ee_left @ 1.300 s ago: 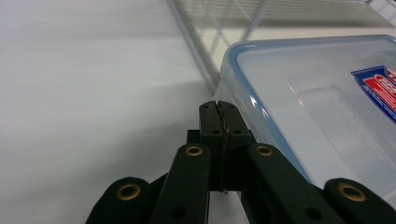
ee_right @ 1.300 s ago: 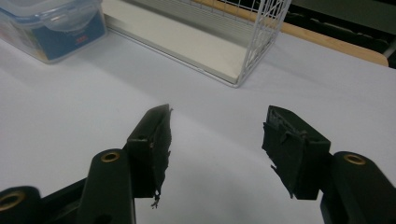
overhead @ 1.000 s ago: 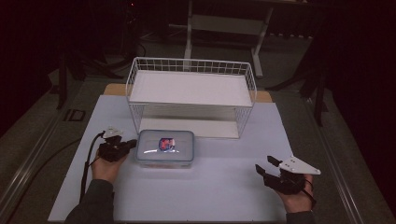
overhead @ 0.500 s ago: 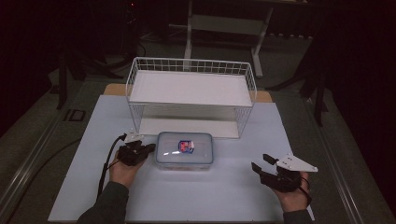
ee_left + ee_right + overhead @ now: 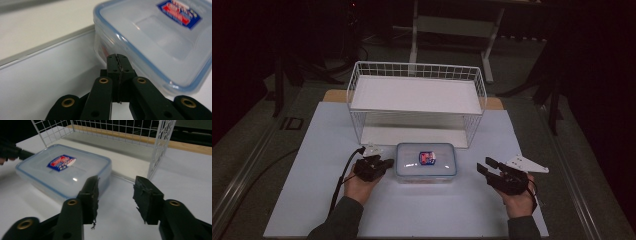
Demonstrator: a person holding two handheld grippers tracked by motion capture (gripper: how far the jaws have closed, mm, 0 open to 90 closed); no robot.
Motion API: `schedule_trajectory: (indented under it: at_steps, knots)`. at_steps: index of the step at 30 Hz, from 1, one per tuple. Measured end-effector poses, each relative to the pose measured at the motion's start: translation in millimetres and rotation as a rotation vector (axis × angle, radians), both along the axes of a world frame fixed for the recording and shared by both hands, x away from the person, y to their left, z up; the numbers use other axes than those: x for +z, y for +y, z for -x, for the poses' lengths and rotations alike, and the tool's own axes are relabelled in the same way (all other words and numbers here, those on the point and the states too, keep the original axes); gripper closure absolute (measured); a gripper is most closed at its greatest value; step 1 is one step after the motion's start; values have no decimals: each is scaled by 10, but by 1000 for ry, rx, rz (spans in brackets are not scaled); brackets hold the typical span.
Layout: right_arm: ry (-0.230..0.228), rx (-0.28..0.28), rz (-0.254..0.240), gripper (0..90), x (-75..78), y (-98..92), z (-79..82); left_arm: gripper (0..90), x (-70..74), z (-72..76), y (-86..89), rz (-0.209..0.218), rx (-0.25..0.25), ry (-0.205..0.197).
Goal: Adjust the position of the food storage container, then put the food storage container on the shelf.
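High view: the lidded plastic box [image 5: 426,162] sits flat on the white mat [image 5: 312,150], just in front of the wire rack [image 5: 417,107] and centred on its lower opening. Its long axis runs across the table, parallel to the rack front, lid and sticker up. Your left gripper [image 5: 384,163] is at the box's left short end, your right gripper [image 5: 484,166] near the right end but apart from it. Risk: you're working one side only, so more push from the left will slide or yaw the box toward the right gripper instead of lining it up with the shelf. Left gripper view: jaws clenched together, nothing between them, tip right at the box wall [image 5: 105,47] below the blue lid rim. It looks like contact, but I can't tell for sure. A closed tip low on a rounded corner can skid off or ride under the rim and tip the box. Right gripper view: jaws have just been closing, still a clear gap, nothing between them. The near corner of the box [image 5: 62,173] lies beyond the left pad [image 5: 91,195], untouched. Close now and you'll miss the box; come in at an angle and a pad may clip the rack's wire post [image 5: 157,152].
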State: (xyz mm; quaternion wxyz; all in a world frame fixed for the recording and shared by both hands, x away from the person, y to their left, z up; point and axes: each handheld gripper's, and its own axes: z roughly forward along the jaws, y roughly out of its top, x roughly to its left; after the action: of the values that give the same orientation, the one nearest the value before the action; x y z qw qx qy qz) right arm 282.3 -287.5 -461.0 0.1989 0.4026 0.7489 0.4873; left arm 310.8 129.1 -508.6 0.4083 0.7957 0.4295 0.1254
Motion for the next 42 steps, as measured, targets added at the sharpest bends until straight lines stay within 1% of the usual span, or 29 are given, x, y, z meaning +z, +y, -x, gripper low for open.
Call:
schedule_trajectory:
  at_steps: [1,3,6,7,9,10,13,16,19,21,22,23,25,26,27,28,29,30,31,32,33,34,35,37,38,39,40,41,42]
  knots:
    - [6,1,-1,589,-7,17,-33,893,4,0,1,-2,1,-1]
    - [11,-1,0,620,-29,44,-98,862,29,3,45,26,1,-6]
    - [31,-12,-6,688,-68,55,-183,832,99,30,127,53,26,-33]
    - [36,-16,-7,714,-77,52,-204,819,132,44,170,77,39,-44]
    - [43,-24,-13,753,-97,47,-250,792,171,61,229,92,57,-66]
    - [46,-29,-19,764,-104,47,-271,781,187,70,268,109,67,-79]
    - [56,-29,-34,736,-128,60,-327,722,192,67,333,142,78,-81]
    - [69,-16,-40,691,-155,100,-371,673,189,63,362,147,81,-81]
    - [83,2,-50,654,-171,137,-398,622,193,69,346,156,84,-84]
    - [105,13,-73,629,-181,153,-417,597,199,73,333,162,84,-84]
    - [121,19,-81,616,-187,165,-429,585,204,74,323,175,87,-85]
    - [138,30,-85,590,-200,190,-443,557,206,75,318,183,88,-84]
    - [160,44,-89,571,-216,220,-458,536,212,76,301,189,95,-85]
    - [160,44,-89,571,-216,220,-458,510,212,76,301,189,95,-85]
    - [182,54,-93,530,-237,261,-475,495,212,70,291,203,92,-75]
    - [182,54,-93,530,-237,261,-475,483,212,70,291,203,92,-75]
    - [214,66,-111,495,-257,298,-502,457,200,50,278,235,85,-47]
    - [227,69,-117,481,-263,312,-511,452,193,39,272,255,77,-31]
    - [239,70,-117,471,-273,332,-522,442,187,33,262,267,74,-20]
    - [246,70,-116,463,-280,347,-528,439,181,27,240,264,75,-15]
    - [264,75,-123,450,-294,369,-542,433,177,20,228,261,75,-13]
    - [264,75,-123,450,-294,369,-542,420,177,20,228,261,75,-13]
    - [288,78,-142,428,-314,394,-563,412,158,-5,196,262,72,5]
    - [313,83,-156,411,-328,412,-582,382,131,-37,159,264,57,37]
    - [322,85,-160,403,-332,418,-587,377,131,-37,159,264,57,37]
    - [338,91,-171,401,-342,429,-599,376,101,-61,111,241,46,59]
    - [346,94,-175,397,-349,434,-606,376,85,-76,80,221,42,74]
    - [362,99,-187,394,-367,445,-619,377,73,-89,66,212,39,84]
    - [379,103,-200,393,-382,452,-629,376,63,-97,63,229,36,92]
